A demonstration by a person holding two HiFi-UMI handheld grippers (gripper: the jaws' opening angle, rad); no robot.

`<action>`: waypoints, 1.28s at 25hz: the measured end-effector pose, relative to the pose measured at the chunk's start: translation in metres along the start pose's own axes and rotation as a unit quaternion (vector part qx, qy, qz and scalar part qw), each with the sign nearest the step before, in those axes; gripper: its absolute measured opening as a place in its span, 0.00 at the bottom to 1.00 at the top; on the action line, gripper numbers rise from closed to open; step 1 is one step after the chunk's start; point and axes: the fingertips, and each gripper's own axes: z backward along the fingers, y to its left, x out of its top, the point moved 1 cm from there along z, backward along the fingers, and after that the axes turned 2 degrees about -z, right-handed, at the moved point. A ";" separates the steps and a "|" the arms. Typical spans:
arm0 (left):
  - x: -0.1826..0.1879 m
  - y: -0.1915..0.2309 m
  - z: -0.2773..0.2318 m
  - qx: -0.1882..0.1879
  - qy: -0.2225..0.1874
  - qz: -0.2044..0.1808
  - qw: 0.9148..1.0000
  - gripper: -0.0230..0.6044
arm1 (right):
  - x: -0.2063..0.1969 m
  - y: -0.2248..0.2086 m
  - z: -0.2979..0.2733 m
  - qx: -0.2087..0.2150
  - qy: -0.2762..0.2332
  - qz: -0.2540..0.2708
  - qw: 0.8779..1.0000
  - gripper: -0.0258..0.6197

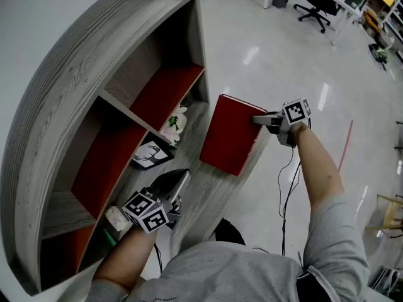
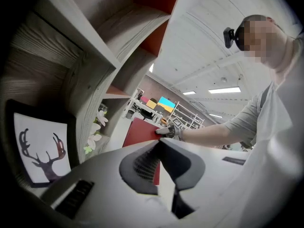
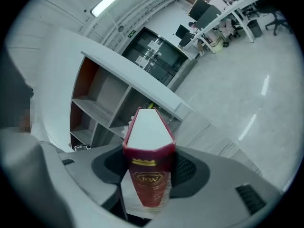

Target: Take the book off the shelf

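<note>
The red hardcover book [image 1: 230, 134] is upright and slightly tilted, out in front of the grey wooden shelf [image 1: 75, 74], with its lower corner over the bottom board's front edge. My right gripper [image 1: 259, 119] is shut on its upper right edge. In the right gripper view the book's spine [image 3: 149, 184] with gold print sits clamped between the pads of the right gripper [image 3: 149, 170]. My left gripper [image 1: 171, 182] hangs low by the bottom board with its jaws together and nothing in them. In the left gripper view, the book [image 2: 140, 132] shows beyond the left gripper [image 2: 159, 146].
A framed deer picture [image 1: 151, 154] and a white flower ornament [image 1: 175, 124] stand on the bottom board. The shelf has red back panels [image 1: 104, 168]. An office chair [image 1: 318, 5] and desks stand far off on the glossy floor. A cable [image 1: 286, 187] trails from my right gripper.
</note>
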 end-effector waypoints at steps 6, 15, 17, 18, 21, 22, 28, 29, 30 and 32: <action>-0.014 0.012 -0.041 -0.006 0.006 -0.002 1.000 0.08 | -0.007 -0.031 0.002 0.016 -0.037 -0.076 0.996 0.44; -0.036 0.014 -0.075 -0.021 0.023 0.019 0.999 0.08 | -0.009 -0.071 -0.003 -0.005 -0.091 -0.152 0.984 0.44; -0.038 0.015 -0.077 -0.023 0.023 0.025 0.999 0.08 | -0.007 -0.080 -0.005 -0.016 -0.104 -0.155 0.982 0.44; -0.040 0.015 -0.078 -0.024 0.022 0.030 0.999 0.08 | -0.005 -0.084 -0.006 -0.022 -0.111 -0.156 0.981 0.45; -0.043 0.016 -0.077 -0.024 0.023 0.038 0.999 0.08 | -0.002 -0.093 -0.009 -0.037 -0.127 -0.170 0.977 0.45; -0.045 0.015 -0.077 -0.025 0.025 0.038 0.999 0.08 | -0.001 -0.094 -0.010 -0.041 -0.131 -0.173 0.975 0.45; -0.046 0.015 -0.073 -0.026 0.027 0.044 0.998 0.08 | 0.002 -0.102 -0.012 -0.062 -0.141 -0.185 0.971 0.46; -0.046 0.014 -0.073 -0.027 0.027 0.045 0.998 0.08 | 0.001 -0.104 -0.012 -0.065 -0.142 -0.189 0.969 0.46; -0.046 0.013 -0.072 -0.029 0.027 0.046 0.998 0.08 | 0.001 -0.105 -0.012 -0.068 -0.144 -0.193 0.968 0.46; -0.046 0.011 -0.070 -0.031 0.027 0.048 0.998 0.08 | -0.001 -0.108 -0.011 -0.075 -0.149 -0.201 0.965 0.47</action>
